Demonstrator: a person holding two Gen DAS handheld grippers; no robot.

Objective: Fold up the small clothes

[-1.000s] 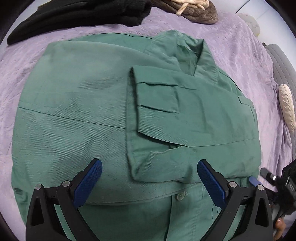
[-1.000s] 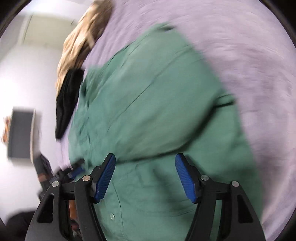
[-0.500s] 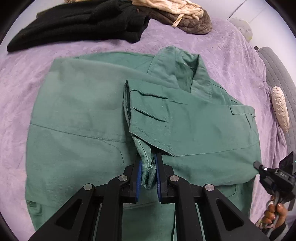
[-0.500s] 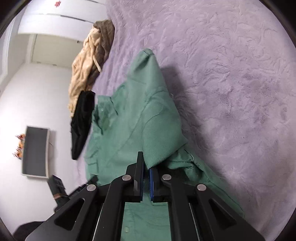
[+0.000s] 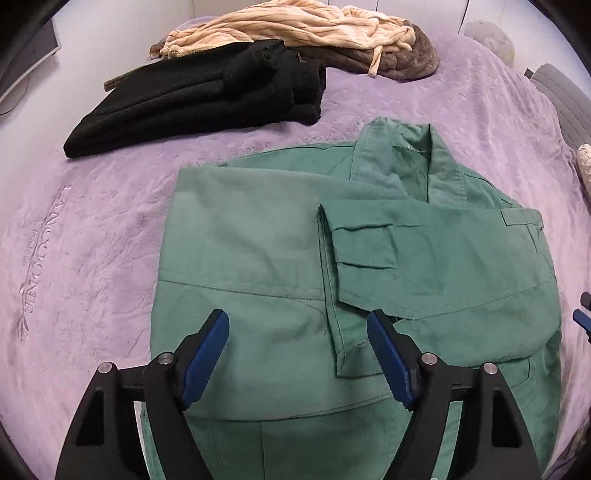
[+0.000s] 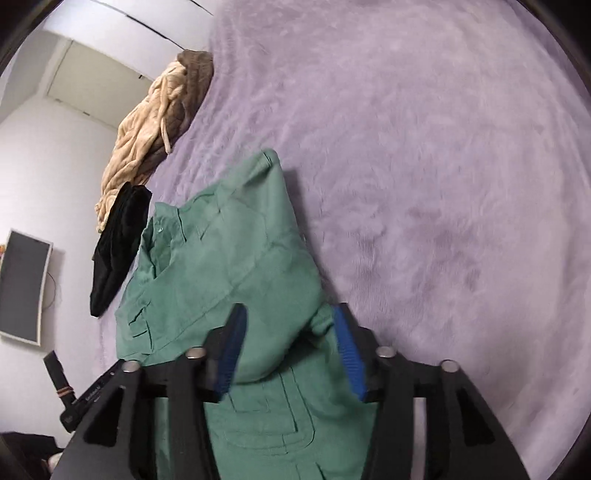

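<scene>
A green collared shirt (image 5: 258, 258) lies on the purple bed cover (image 5: 92, 240), its collar at the far side and a sleeve (image 5: 424, 258) folded across its right half. My left gripper (image 5: 298, 350) is open and empty just above the shirt's near part, beside the sleeve cuff. In the right wrist view the same shirt (image 6: 229, 266) lies ahead, and my right gripper (image 6: 290, 354) is open, its blue pads either side of a raised fold of the shirt's edge.
A folded black garment (image 5: 207, 96) and a beige and brown pile of clothes (image 5: 303, 33) lie at the far side of the bed. A wall screen (image 6: 22, 284) and white wall are at the left of the right wrist view. A grey cushion (image 5: 561, 96) sits at the far right.
Half a second ago both grippers were shut on shirt fabric, the left on the sleeve cuff. Both have since opened and let go, and the left has pulled back.
</scene>
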